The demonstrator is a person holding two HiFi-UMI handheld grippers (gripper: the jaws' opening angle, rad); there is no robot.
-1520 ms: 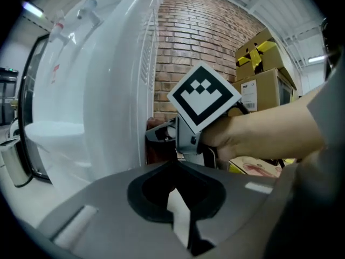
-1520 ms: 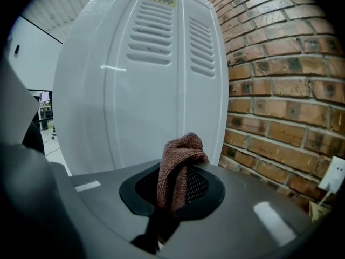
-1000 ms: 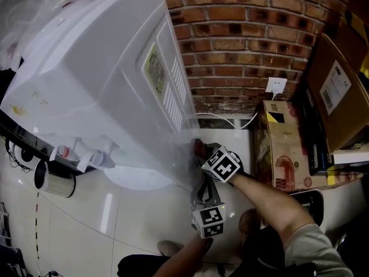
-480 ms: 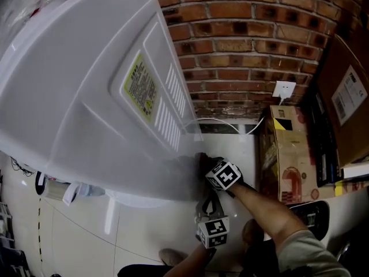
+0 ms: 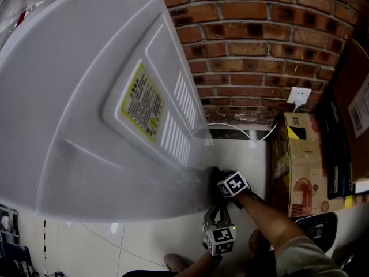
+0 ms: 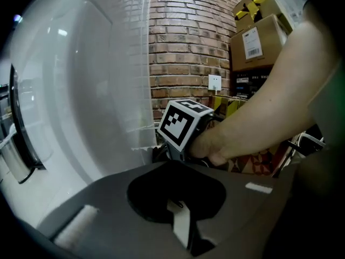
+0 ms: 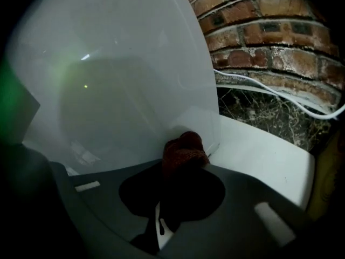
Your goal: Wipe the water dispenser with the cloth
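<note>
Reaching low, the right gripper (image 5: 213, 173), clamped on the cloth (image 7: 183, 149), meets the lower corner of the dispenser (image 5: 86, 108); open floor (image 7: 259, 152) beyond.

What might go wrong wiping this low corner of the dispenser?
Little cloth sticks out past the jaws of the right gripper, so they may scrape the dispenser. The cable runs along the wall just behind this corner; a stroke going past the edge might snag it.
</note>
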